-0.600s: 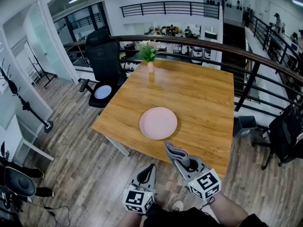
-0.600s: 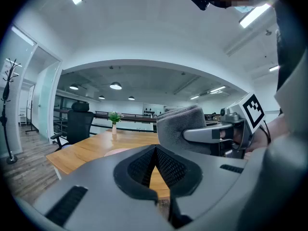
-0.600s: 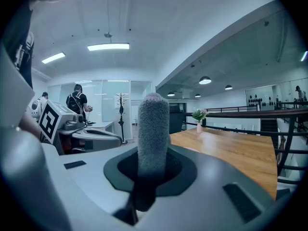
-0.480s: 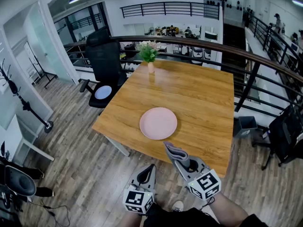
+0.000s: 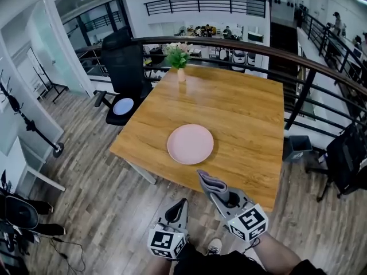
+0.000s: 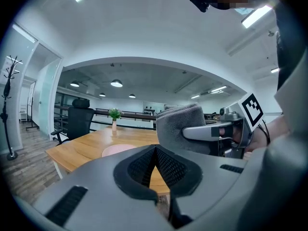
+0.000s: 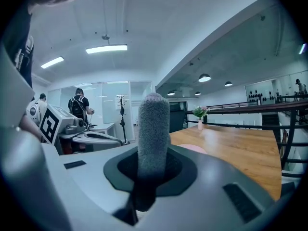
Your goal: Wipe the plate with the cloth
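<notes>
A round pink plate [image 5: 190,144] lies on the wooden table [image 5: 241,113], near its front edge. My right gripper [image 5: 213,189] hovers over that edge, just short of the plate, shut on a folded grey cloth [image 5: 210,182]. In the right gripper view the cloth [image 7: 153,134] stands upright between the jaws, the plate [image 7: 195,148] showing pink behind it. My left gripper [image 5: 181,204] is shut and empty, lower and off the table over the floor. The left gripper view shows its jaws pressed together, with the cloth [image 6: 178,126] and plate [image 6: 118,149] beyond.
A small vase of flowers [image 5: 179,59] stands at the table's far edge. A black office chair [image 5: 123,73] sits at the left, a dark railing [image 5: 298,67] runs behind and to the right. Wooden floor [image 5: 92,188] lies below me.
The view has shifted slightly, so the table and plate sit a little higher in frame. Both grippers hold their places and states.
</notes>
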